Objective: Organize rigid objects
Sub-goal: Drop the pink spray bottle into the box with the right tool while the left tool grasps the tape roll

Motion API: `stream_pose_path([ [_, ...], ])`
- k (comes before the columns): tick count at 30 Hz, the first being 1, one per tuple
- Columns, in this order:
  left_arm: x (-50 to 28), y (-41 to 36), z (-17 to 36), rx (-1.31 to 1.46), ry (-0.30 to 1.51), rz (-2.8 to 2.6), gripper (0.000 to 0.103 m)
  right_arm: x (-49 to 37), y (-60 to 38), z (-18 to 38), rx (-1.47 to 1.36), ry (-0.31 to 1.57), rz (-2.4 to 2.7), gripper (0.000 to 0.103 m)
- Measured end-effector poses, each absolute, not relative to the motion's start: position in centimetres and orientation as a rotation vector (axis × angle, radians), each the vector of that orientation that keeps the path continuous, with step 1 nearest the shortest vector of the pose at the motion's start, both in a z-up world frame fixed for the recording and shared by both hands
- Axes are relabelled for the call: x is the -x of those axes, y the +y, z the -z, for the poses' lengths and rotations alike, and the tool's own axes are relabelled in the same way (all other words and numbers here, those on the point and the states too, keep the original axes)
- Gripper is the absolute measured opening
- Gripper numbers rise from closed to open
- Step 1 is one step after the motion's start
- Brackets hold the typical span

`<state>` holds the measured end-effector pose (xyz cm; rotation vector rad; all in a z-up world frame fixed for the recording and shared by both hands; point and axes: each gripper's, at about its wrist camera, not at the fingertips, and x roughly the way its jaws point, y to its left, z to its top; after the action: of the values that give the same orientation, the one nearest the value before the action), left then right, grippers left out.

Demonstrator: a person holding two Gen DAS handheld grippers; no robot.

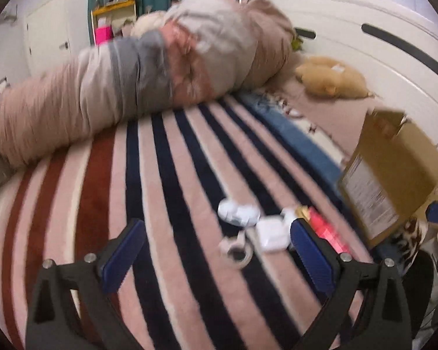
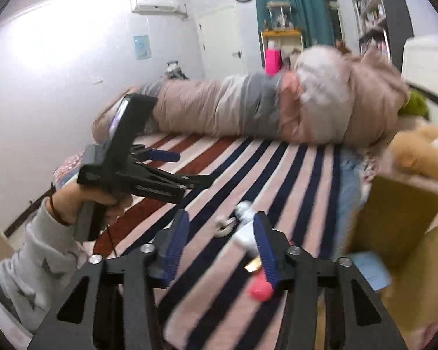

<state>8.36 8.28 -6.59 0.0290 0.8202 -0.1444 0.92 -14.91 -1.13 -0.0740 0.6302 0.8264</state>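
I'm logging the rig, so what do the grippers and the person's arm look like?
Both the left gripper and right gripper have black angular frames, silver bolts and ribbed blue finger pads. The left hand shows a light grey star-patterned sleeve and a red wrist cord.

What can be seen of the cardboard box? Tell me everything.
The cardboard box is plain brown corrugated card, with a pale printed label on the side facing the left wrist camera. Its top is open, one flap standing up. It sits tilted at the right edge of the striped blanket, apart from the small items. Neither gripper touches it. Its contents are hidden, and blur makes the label unreadable.
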Motion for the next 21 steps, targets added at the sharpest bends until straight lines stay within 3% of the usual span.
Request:
stream_pose_path([
  [10,-10.5,6.9,15.3,0.008,0.916,0.214,0.097,-3.1,-11.1,13.1,0.177,0.812,-0.388,0.039],
  [12,-11.2,6.5,16.5,0.009,0.941,0.205,0.088,-3.9,-11.1,14.6,0.211,0.835,-0.336,0.039],
  [13,-11.5,6.3,16.9,0.011,0.949,0.197,0.077,-4.1,-11.2,15.0,0.218,0.838,-0.313,0.039],
  [16,-12.0,5.7,17.4,0.010,0.939,0.169,0.067,-4.7,-11.2,15.6,0.243,0.833,-0.274,0.039],
  [18,-12.2,5.6,17.3,0.012,0.935,0.156,0.053,-5.2,-11.2,16.2,0.251,0.842,-0.262,0.039],
  [19,-12.2,5.6,17.2,0.010,0.935,0.151,0.042,-5.6,-11.1,16.3,0.258,0.850,-0.251,0.039],
  [21,-12.2,5.7,17.1,0.011,0.938,0.155,0.037,-6.1,-11.2,16.7,0.263,0.859,-0.236,0.039],
])
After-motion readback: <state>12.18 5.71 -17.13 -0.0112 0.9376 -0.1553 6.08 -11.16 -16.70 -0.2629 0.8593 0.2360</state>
